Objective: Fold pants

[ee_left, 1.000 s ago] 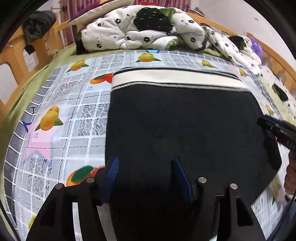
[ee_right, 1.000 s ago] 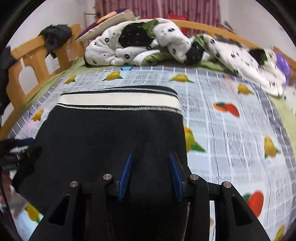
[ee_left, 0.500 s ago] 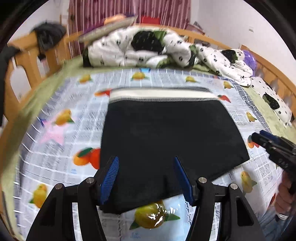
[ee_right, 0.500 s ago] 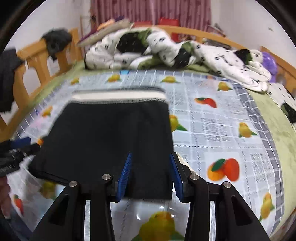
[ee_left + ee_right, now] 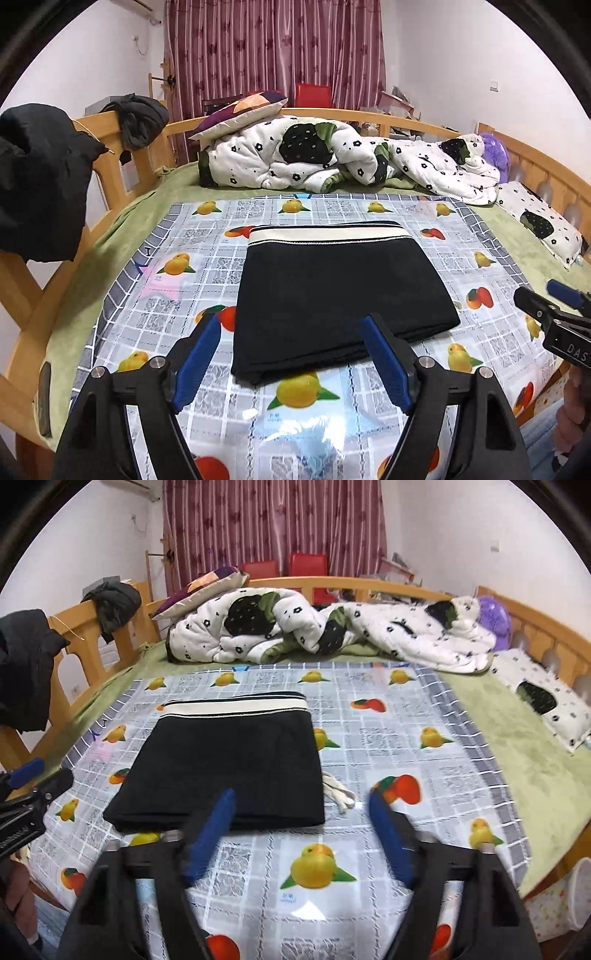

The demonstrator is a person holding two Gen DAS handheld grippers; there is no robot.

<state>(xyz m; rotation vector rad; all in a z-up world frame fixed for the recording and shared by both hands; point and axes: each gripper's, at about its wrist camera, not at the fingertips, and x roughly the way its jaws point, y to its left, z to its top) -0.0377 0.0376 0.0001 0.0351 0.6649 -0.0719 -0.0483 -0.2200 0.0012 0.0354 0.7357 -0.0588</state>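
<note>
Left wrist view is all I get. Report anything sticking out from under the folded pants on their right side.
Observer: A white drawstring pokes out from the right edge of the folded black pants and lies on the fruit-print mat.
Operator: Now check the right tool. I only see its tips. Give me its state.
Observer: The right tool is open and has just been opening. Nothing is between its blue pads, and they are not gripping the pants.
</note>
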